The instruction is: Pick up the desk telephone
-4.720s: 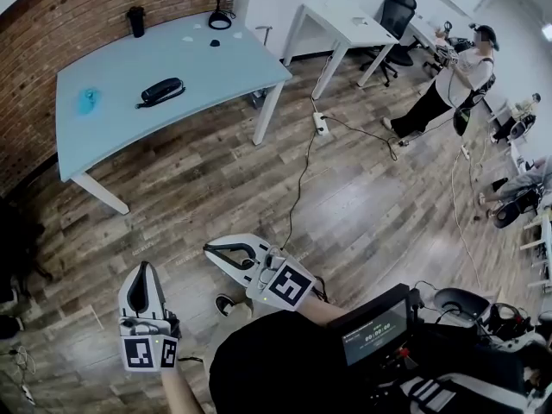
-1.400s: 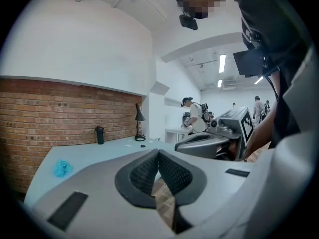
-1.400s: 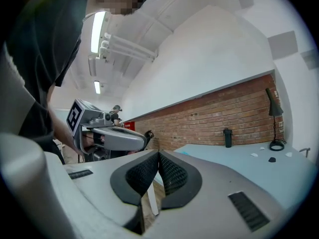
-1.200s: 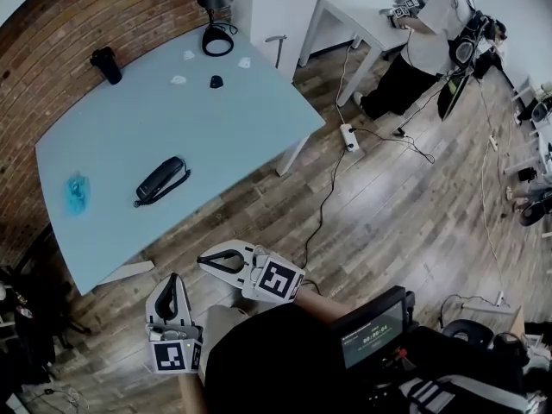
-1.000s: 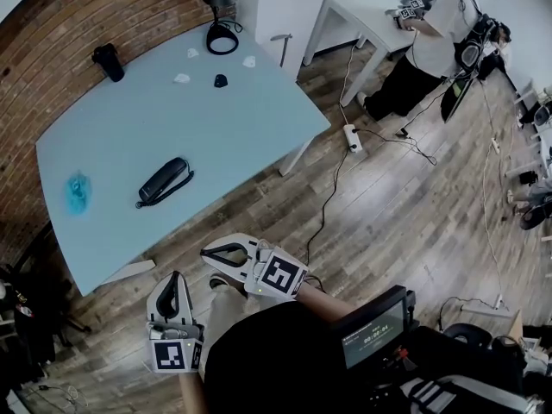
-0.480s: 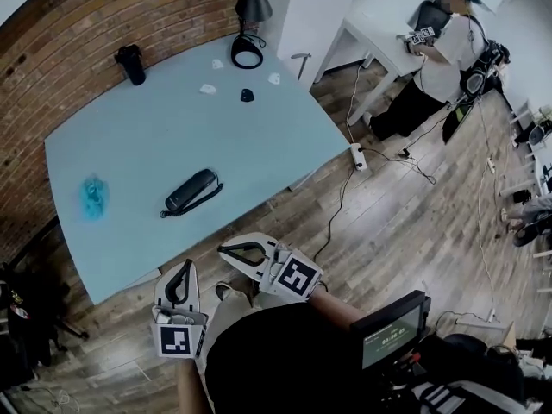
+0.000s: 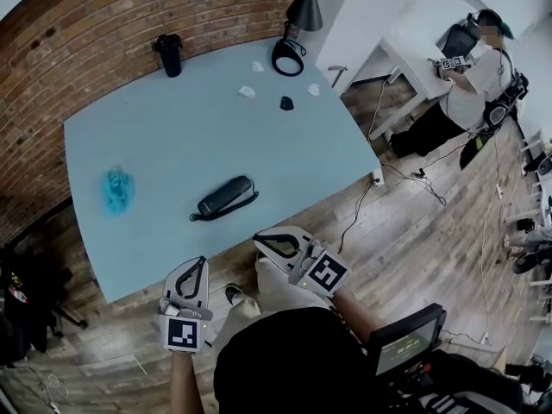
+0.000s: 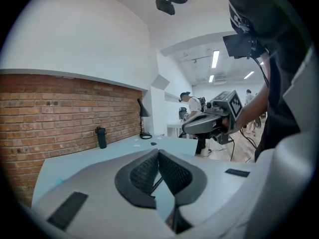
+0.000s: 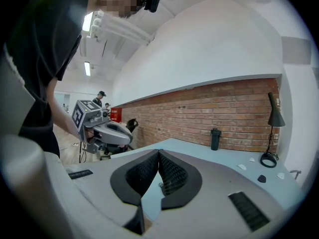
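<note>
Both tools sit at the near edge of the pale blue table [image 7: 164, 136], neither touching anything. The left gripper [image 7: 199, 263] is clenched, its black pads pressed together at the tips with nothing between them, and it hangs just off the table's near edge, above the wooden floor [image 7: 405, 222]. The right gripper [image 7: 259, 240] is clamped shut too, empty, with its tips pointing left along that same edge.

The desk telephone [image 7: 226, 197], a black handset with its cord trailing to the left, lies flat on the table, just beyond the right gripper's tips and a little farther from the left one. It is apart from both.

To the phone's left lies a crumpled blue object [image 7: 116, 190]. At the far side, by the brick wall [image 7: 78, 24], a dark bottle [image 7: 169, 54] stands upright. Toward the far right corner is a black desk lamp [image 7: 293, 24], with a small black item [image 7: 286, 103] and some white scraps nearby. Far right, a person [image 7: 470, 76] stands by a white desk.
</note>
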Tool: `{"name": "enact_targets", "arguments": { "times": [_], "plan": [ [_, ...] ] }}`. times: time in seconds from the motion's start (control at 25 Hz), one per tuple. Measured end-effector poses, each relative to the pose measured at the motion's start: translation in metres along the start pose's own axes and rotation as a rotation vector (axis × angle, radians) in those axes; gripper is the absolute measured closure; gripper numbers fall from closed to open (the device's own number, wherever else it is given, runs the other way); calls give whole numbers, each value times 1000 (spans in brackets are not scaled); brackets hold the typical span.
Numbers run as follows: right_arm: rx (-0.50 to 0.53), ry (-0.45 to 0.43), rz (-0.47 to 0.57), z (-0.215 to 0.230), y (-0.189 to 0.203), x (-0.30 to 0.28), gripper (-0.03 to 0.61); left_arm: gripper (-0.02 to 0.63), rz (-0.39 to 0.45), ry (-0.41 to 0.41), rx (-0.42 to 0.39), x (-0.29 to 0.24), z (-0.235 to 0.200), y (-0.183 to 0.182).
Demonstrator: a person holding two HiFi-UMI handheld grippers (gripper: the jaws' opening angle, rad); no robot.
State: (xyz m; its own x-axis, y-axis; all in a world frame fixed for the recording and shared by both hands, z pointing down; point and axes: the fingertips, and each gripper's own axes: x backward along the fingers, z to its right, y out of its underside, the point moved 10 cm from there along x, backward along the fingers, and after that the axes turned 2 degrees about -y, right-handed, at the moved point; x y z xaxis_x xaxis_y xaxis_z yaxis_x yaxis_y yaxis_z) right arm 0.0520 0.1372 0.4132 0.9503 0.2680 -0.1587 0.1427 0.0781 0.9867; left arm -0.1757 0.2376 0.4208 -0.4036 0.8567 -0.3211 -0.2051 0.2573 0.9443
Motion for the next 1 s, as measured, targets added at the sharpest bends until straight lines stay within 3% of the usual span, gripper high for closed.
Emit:
{"name": "enact_targets", "arguments": {
  "times": [0.2,0.52,0.68,0.88,1.0],
  "plan": [
    [-13,-24,-21,59,9,-20,557,621,-99,-27,5,-39,-19,-8],
    [57,-155,-27,152,25,-41,557,575,-183,-51,-5,-124,-32,-16],
    [195,-260,-161,200,40,-46,555,575,-257,-78,1,-150,-39,-14],
    [218,-340,-238,229,57,-56,521,544,-342,-99,26,-161,-46,1],
    [231,-394,-272,233,65,-71,509,477,-385,-88,37,-169,-58,14]
  ]
}}
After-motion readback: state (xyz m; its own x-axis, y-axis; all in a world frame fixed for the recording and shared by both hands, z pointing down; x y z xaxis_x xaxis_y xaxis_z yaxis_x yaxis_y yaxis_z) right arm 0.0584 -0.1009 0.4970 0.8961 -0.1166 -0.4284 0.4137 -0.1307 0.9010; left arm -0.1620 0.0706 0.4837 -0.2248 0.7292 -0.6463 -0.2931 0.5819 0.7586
